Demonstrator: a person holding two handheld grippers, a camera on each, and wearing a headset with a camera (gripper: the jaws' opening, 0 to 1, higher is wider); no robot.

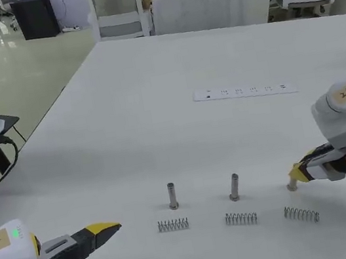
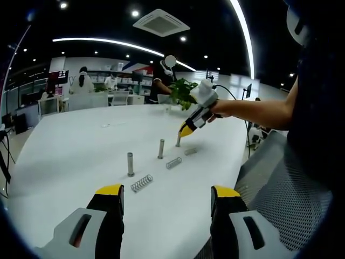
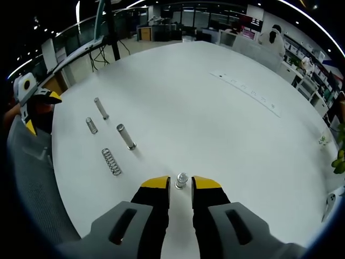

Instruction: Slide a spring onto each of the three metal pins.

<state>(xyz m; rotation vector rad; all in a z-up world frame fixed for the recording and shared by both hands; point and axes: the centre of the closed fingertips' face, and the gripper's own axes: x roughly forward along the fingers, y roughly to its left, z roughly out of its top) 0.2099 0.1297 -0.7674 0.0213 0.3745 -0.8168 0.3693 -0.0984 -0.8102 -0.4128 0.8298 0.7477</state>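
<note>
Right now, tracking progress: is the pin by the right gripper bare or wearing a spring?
Bare. The pin stands upright at the right gripper's tips; its spring lies flat on the table.

Left tool [image 1: 127, 255]: grey-black jaws, yellow tips, yellow sticker, green light. Right tool [image 1: 298, 173]: grey jaws, yellow tips, yellow sticker marked 26. Dark top worn.

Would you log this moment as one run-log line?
right tool: open, astride end pin | left tool: open, empty | springs: flat on table
</note>
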